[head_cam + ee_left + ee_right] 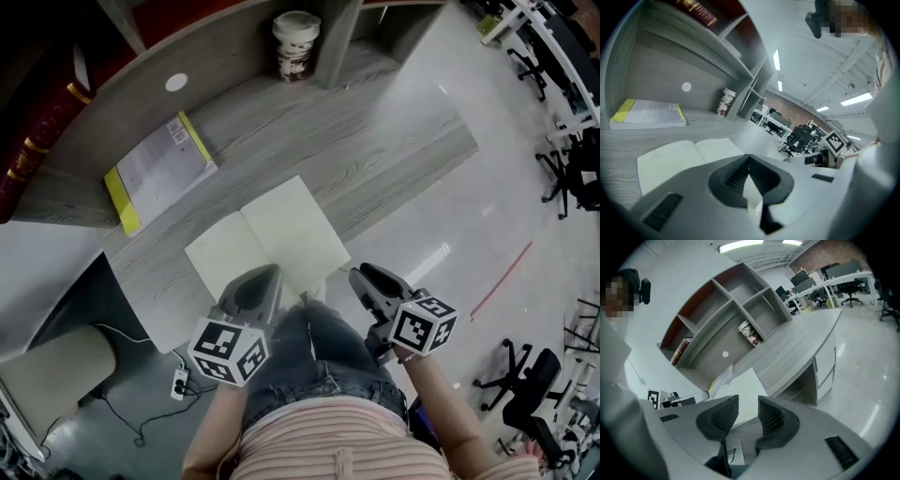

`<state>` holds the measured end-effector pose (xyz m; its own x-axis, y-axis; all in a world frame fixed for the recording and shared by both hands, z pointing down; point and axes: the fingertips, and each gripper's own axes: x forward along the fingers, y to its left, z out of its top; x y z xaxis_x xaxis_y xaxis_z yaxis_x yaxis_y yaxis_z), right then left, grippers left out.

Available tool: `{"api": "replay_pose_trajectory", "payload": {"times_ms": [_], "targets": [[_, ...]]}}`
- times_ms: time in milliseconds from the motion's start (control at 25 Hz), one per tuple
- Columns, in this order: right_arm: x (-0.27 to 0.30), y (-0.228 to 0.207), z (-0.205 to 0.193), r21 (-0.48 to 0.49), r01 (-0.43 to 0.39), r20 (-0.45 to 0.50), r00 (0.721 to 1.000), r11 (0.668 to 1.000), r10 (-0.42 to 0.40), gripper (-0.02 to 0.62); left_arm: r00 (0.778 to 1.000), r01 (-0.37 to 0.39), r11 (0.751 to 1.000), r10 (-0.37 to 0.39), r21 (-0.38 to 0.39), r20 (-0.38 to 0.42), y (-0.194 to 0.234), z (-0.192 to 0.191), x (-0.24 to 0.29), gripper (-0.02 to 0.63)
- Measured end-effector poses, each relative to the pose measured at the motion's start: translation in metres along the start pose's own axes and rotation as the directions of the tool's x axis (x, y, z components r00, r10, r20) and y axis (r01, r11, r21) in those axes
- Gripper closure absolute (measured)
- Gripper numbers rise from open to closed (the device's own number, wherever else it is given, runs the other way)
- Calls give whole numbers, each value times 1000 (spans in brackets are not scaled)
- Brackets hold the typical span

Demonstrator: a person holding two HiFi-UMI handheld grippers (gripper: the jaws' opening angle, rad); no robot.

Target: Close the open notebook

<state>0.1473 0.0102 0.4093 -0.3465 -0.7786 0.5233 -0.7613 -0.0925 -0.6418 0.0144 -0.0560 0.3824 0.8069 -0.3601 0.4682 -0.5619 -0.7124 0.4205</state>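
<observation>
Head view: the open notebook (267,239) is laid flat at the counter's (375,141) near edge. Left tongs (270,274) are seen clenched at that edge; right tongs (361,275) are held released, nothing between them.

near edge of the notebook (281,230) hidden behind left hand-held gripper (270,274).

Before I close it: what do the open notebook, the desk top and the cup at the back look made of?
The open notebook: paper, matte cream pages, blank, creased at the spine.
The desk top: probably grey wood-look laminate, matte, with streaky grain lines; solid wood is possible.
The cup: likely printed paper or thin plastic, pale lid; too small to tell.
</observation>
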Motion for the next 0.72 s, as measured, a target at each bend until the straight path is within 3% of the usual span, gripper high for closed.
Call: {"api": "replay_pose_trajectory", "payload": {"times_ms": [360, 720], "targets": [[18, -30, -10, 165, -21, -45, 999, 986, 29, 459, 998, -28, 1000, 27, -13, -64, 8, -7, 13, 594], [36, -45, -18, 239, -36, -92, 994, 970, 59, 442, 974, -56, 998, 46, -41, -221, 15, -22, 37, 594]]}}
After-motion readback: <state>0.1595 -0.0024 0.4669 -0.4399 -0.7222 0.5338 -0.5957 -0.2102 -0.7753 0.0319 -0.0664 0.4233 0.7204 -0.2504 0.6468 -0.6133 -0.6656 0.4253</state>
